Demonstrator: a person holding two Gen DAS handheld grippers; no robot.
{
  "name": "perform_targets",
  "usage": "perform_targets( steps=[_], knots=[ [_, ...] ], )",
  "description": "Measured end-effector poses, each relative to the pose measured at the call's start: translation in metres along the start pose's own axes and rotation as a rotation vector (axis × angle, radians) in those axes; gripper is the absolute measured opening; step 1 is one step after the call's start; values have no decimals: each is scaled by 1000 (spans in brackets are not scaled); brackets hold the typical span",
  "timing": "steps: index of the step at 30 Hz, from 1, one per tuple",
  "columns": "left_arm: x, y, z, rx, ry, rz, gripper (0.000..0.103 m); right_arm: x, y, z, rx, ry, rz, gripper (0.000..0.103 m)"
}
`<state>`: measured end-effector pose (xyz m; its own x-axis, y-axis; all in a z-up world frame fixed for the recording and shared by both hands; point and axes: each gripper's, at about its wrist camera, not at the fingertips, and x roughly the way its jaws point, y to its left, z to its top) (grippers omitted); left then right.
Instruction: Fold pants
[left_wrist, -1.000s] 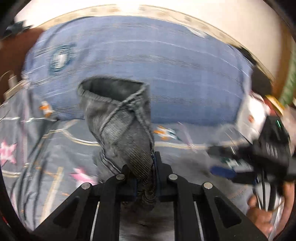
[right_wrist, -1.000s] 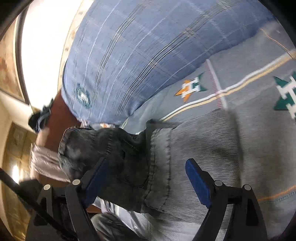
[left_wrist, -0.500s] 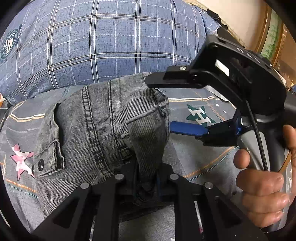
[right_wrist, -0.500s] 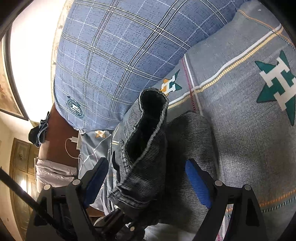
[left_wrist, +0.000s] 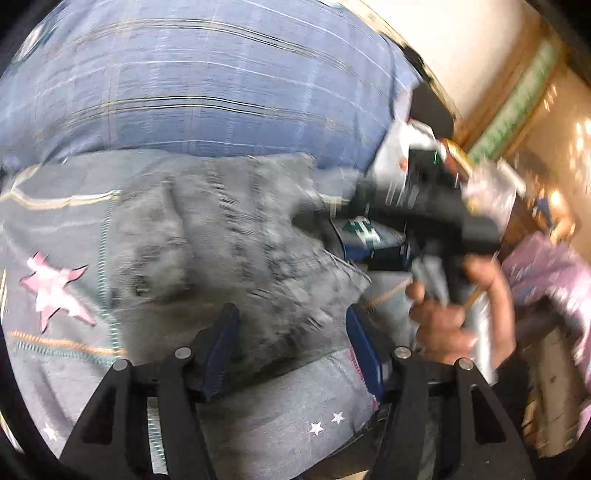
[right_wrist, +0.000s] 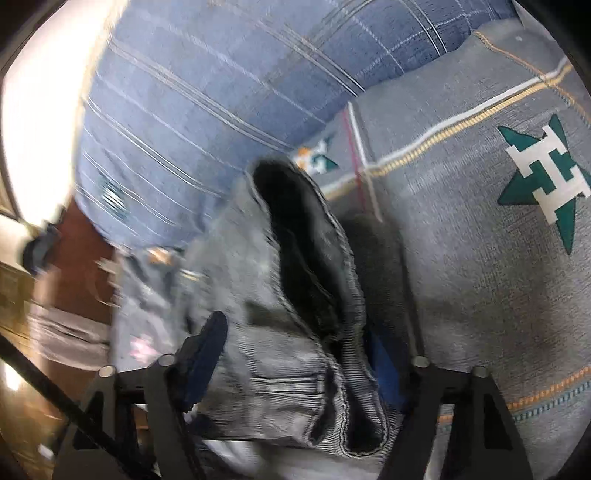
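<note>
Grey pants (left_wrist: 236, 236) folded on bed sheet (left_wrist: 55, 236); left gripper (left_wrist: 291, 350) jaws wide, empty; right gripper (right_wrist: 295, 354) jaws parted around pants (right_wrist: 295, 295), grip unclear

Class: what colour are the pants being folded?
Washed grey denim pants, dark inside the opening; clearest in the right wrist view.

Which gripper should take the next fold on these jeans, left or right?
Probably right. The right gripper has the jeans bunched between its open fingers, hem opening facing up. The left gripper is open with only the flat jeans' edge between its fingers. Both views are blurred.
</note>
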<state>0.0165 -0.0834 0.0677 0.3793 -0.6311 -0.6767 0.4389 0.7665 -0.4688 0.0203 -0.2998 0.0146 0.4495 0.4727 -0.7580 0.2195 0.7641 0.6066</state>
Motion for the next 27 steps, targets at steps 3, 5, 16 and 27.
perform_targets(
  steps=[3, 5, 16, 27],
  knots=[
    [-11, 29, 15, -65, -42, 22, 59, -7, 3, -7, 7, -3, -23, 19],
    [-14, 45, 20, -102, -65, 56, 59, -31, 19, -17, -59, -74, -19, 16],
    [22, 110, 11, -283, 38, 38, 59, -22, -27, -27, 78, -110, -63, 77],
    [32, 117, -2, -401, 65, -59, 57, -18, -25, -26, 103, -111, -112, 79]
  ],
)
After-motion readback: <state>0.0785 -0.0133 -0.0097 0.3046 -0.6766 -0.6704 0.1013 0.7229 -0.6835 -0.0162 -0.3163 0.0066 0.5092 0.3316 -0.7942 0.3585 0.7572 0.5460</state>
